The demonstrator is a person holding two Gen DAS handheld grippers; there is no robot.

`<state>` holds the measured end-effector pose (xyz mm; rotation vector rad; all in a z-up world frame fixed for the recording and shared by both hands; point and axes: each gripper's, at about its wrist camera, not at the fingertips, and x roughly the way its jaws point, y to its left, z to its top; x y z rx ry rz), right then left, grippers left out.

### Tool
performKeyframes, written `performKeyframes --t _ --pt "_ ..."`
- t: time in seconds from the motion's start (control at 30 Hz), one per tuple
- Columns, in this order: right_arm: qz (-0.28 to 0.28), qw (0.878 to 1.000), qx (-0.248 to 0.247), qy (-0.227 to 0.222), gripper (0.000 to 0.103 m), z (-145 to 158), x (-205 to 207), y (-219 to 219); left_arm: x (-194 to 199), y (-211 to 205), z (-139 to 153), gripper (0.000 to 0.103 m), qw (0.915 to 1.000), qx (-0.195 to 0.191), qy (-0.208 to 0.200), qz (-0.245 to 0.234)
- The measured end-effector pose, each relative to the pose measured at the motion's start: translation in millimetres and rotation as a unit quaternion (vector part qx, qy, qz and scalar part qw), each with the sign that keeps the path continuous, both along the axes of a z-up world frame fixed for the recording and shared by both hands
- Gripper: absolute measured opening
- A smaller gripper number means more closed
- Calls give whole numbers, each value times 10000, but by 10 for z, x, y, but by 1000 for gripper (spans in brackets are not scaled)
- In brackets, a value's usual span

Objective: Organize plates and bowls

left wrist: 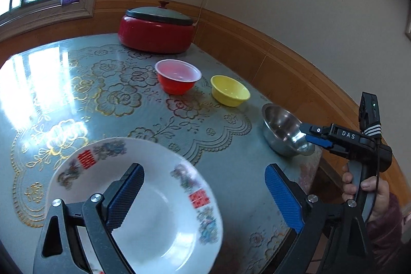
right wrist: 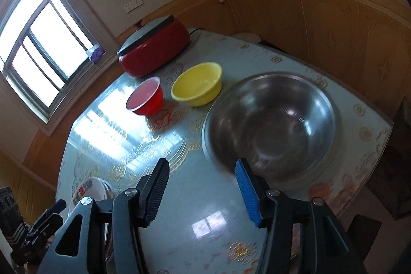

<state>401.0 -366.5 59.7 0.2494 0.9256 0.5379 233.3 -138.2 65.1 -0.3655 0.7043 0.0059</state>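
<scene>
A: How do the two tongs stand?

B: The left gripper (left wrist: 204,194) is spread wide with nothing between its blue ribbed pads; the white porcelain plate with red and floral decoration (left wrist: 164,209) lies under its left finger, untouched as far as the view tells. The right gripper (right wrist: 203,188) is about half spread, and it too pinches nothing: only bare tabletop shows between its fingers. A person's hand (left wrist: 370,193) holds its grip.

A: And the dishes?

B: Just ahead of the right gripper sits the large stainless-steel bowl (right wrist: 272,127), near the table's right edge. Beyond it stand the small yellow plastic bowl (right wrist: 197,84) and the small red bowl with a pale rim (right wrist: 146,100), side by side but apart. All rest on the glass-topped table with the lace-pattern cloth (right wrist: 179,197). A red lidded pot (right wrist: 154,50) stands at the far end.

A: Which step is in hand, then?

B: Probably the start of gathering the bowls; none is nested yet, and the plate lies well apart from them.

A: What would the next move call for?

B: Likely the right gripper going down onto the steel bowl's near rim, one finger inside and one outside. The wall is thin and slick, so a firm, square pinch seems needed.
</scene>
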Motion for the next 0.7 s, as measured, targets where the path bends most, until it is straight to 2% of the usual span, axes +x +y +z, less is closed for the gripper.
performKeyframes --t 0.13,0.3,0.37,0.5,0.6,0.63,0.67,0.7 --pt "-389 9989 129 -214 54 102 415 -495 498 -373 -38 91 9999 36 135 1" --pt "-533 9983 235 53 54 -62 929 -932 1078 -685 -248 63 9978 -427 507 -82" --pt "-364 9985 297 270 54 -165 1106 -990 1237 -801 -308 59 9970 -544 542 -97" --pt "16 9977 352 587 54 -359 1375 -967 1517 -1028 -393 58 9949 -809 554 -230" --pt "239 9951 461 846 54 -514 1491 -918 1713 -1165 -470 58 9937 -834 664 -342" --pt "362 9937 487 940 50 -564 1524 -887 1778 -1204 -506 58 9934 -805 719 -385" --pt "468 9928 464 1002 42 -610 1542 -842 1843 -1246 -544 54 9931 -750 795 -415" --pt "527 9926 399 1022 37 -647 1534 -801 1886 -1277 -579 36 9927 -689 868 -476"
